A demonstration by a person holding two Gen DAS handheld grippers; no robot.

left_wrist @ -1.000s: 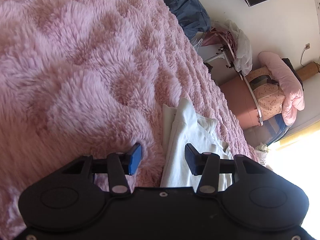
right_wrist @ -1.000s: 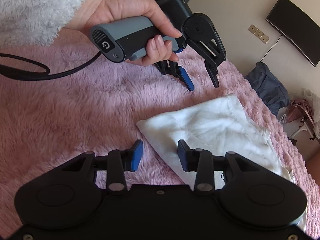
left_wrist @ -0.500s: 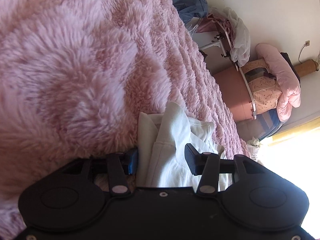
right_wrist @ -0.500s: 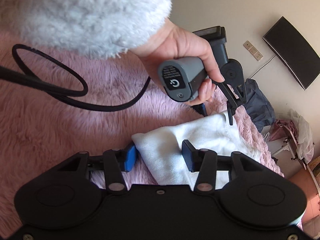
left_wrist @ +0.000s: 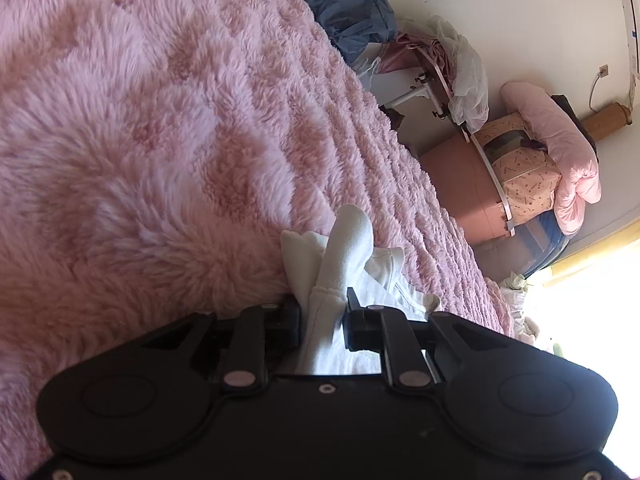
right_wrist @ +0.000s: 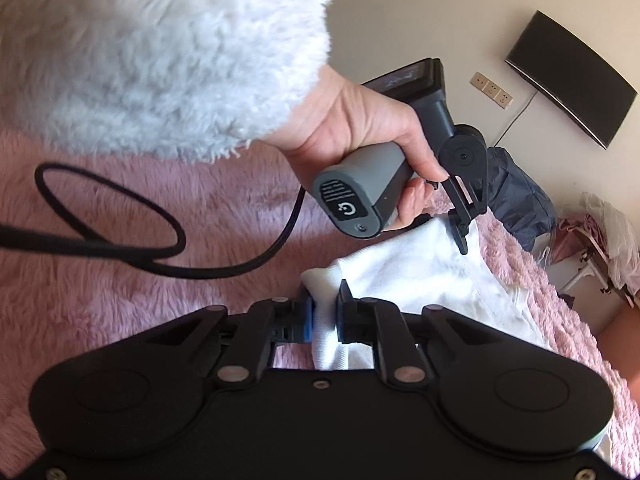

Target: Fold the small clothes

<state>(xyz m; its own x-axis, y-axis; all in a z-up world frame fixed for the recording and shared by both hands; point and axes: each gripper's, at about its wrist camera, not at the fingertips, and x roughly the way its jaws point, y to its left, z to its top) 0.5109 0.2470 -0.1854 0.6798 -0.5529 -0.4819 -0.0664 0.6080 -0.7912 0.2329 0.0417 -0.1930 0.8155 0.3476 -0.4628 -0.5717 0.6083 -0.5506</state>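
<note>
Right wrist view shows the right gripper and the left gripper each clamped on a near edge of the white garment (bunched between the pads), which lies on the pink fluffy blanket, presumably ready for folding it over.

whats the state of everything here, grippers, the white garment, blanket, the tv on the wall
left gripper: shut on a bunched edge of the white garment
right gripper: shut on a corner of the garment
white garment: partly folded, lying on the blanket, pinched at two spots
pink blanket: spread out, fluffy
wall TV: screen dark
</note>
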